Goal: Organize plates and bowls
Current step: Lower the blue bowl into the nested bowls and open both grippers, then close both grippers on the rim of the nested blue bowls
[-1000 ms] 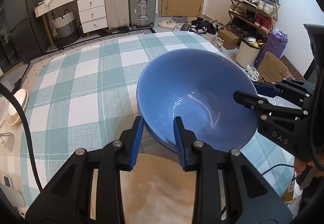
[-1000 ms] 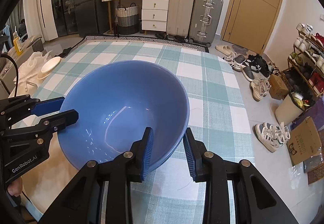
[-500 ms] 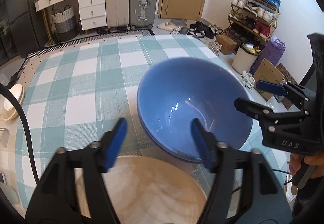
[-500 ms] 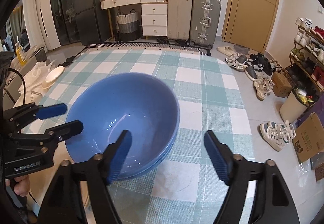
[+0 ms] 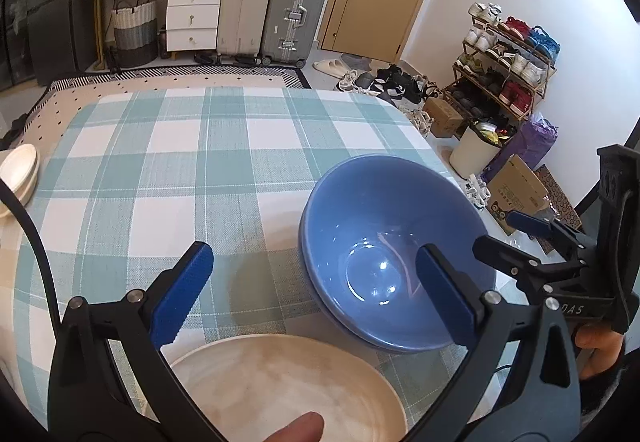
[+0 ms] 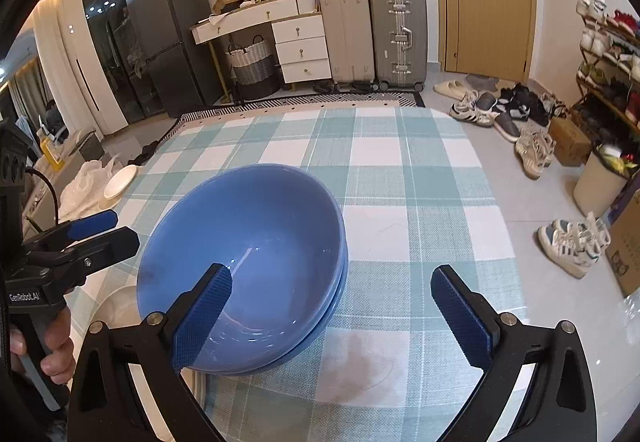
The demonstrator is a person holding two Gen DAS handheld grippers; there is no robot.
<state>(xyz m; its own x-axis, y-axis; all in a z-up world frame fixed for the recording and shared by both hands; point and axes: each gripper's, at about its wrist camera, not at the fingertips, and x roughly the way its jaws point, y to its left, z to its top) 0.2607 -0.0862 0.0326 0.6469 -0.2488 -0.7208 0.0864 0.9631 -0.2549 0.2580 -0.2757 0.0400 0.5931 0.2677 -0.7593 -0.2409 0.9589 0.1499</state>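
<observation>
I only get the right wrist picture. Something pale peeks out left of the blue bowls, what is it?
Observer: A large cream plate, lying on the checked tablecloth right in front of the left gripper.
Visitor: Is that gripper holding it?
Observer: No. Its jaws have just been opening, stand wide apart above the plate's far rim, and grip nothing.
Visitor: Anything else by the plate?
Observer: A fingertip pokes in at the bottom edge of the left wrist picture, over the plate.
</observation>
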